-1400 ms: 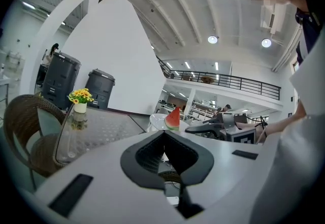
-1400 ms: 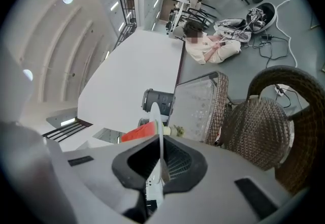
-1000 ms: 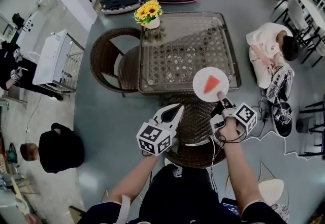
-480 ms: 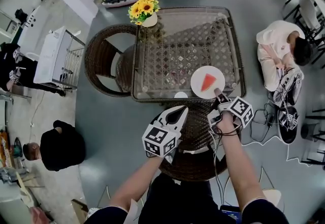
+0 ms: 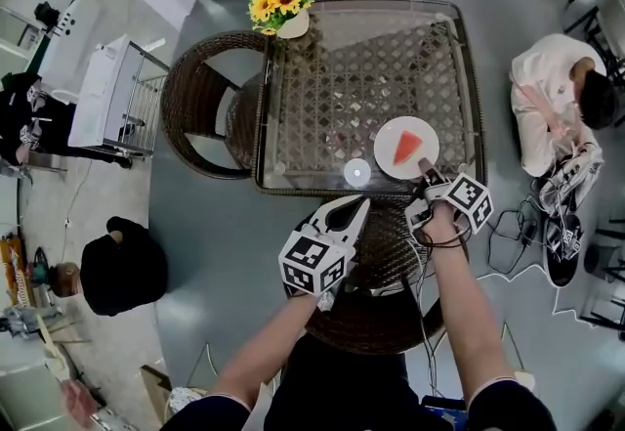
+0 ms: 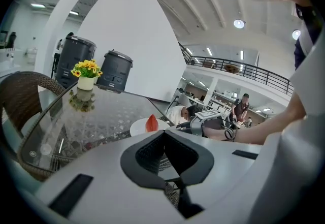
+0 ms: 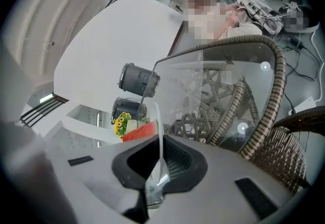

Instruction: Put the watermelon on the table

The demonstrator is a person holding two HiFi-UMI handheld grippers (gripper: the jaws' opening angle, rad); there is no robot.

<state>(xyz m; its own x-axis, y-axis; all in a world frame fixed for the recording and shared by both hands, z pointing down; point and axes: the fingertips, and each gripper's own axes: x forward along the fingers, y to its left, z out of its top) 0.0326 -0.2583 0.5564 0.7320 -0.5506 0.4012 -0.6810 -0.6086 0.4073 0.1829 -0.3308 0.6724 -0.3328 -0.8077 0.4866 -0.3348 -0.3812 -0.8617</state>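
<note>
A wicker chair (image 5: 200, 111) stands against the left edge of a glass-topped wicker table (image 5: 342, 67), and a vase of sunflowers (image 5: 281, 7) sits at the table's far left corner.

Just off the near edge, the left gripper (image 5: 344, 215) hangs in the air with its jaws pressed together. Nothing is between them and they touch nothing.

Toward the near right corner of the table is a plate (image 5: 389, 160), white and round, with a red wedge of watermelon (image 5: 406, 147) lying at its centre. Whether the plate rests on the glass or is held just above it cannot be told.

The right gripper (image 5: 423, 172) reaches in over the near edge, its jaws closed on the plate's near rim. In the right gripper view the plate shows as a thin white line pinched between the two jaws, with the watermelon red beyond them.

A person sits on the floor to the right of the table.
</note>
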